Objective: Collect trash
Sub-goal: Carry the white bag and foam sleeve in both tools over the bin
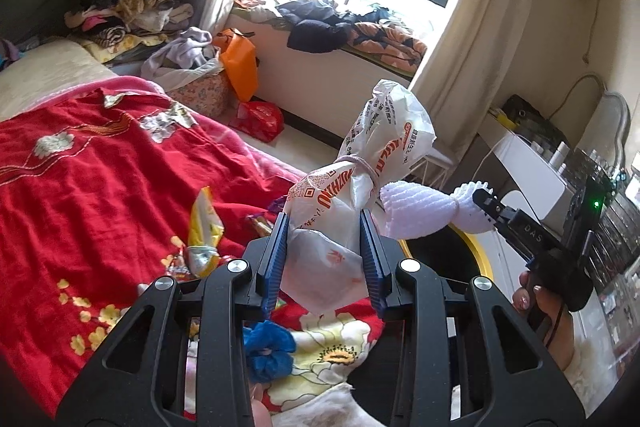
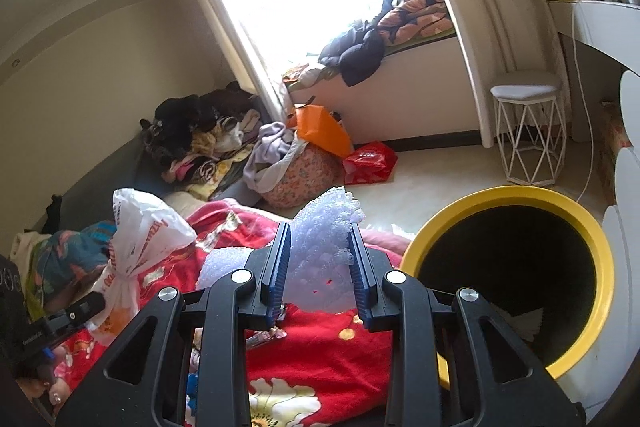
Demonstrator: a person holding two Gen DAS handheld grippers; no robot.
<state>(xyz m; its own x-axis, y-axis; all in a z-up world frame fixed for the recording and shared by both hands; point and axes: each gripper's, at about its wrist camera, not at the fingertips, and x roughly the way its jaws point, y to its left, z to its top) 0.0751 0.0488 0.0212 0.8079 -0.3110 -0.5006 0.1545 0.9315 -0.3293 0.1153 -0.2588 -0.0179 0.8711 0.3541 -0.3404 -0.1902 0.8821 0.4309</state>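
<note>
White tied plastic bag [image 1: 352, 187] clamped in left hand-held gripper [image 1: 324, 251], raised over red bedspread [image 1: 100, 187]. Right hand-held gripper [image 2: 318, 267] clamped on foam netting [image 2: 320, 239]. Step: carrying both to yellow-rimmed bin [image 2: 600, 267]. Next: position above bin mouth, release. Wrappers [image 1: 204, 231] left on bed.

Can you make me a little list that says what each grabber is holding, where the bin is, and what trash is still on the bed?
left tool: shut on white bag, tied with printed orange letters, held up above the bed
right tool: shut on white foam net
bin: yellow rim, dark inside, on the floor beside the bed, just right of the right tool
blanket: red, with flowers
trash still on bed: yellow wrapper, blue scrap
</note>
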